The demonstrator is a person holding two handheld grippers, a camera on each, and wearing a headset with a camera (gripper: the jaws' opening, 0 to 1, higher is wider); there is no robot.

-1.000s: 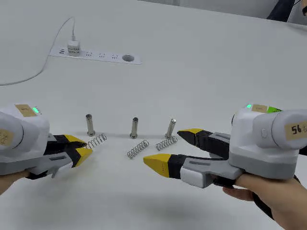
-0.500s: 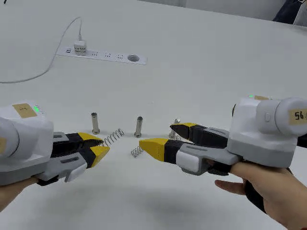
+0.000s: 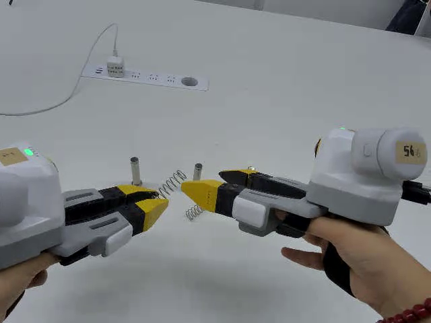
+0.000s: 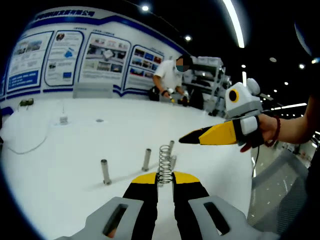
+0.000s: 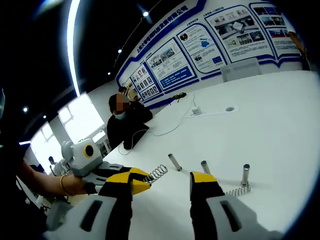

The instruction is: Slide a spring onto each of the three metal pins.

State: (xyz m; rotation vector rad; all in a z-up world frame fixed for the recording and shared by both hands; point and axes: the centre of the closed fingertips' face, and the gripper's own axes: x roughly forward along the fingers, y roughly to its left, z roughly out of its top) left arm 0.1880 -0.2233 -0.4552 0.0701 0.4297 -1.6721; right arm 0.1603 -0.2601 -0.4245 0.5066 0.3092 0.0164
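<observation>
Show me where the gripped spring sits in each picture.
Head view: spring, left of centre, at the left gripper tips.
Left gripper view: spring, centre, sticking out from the jaws.
Right gripper view: spring, lower left of centre.
Shared landmark: the power strip.

Centre: your left gripper (image 3: 160, 198), pinching a spring (image 3: 172, 182), and right gripper (image 3: 203, 182) stand nearly tip to tip, crowding the approach to the left pin (image 3: 136, 171) and middle pin (image 3: 198, 171). Upper left: power strip (image 3: 144, 77) and cable (image 3: 60, 101). Upper right, bottom centre: bare table (image 3: 303, 74), open passage.
</observation>
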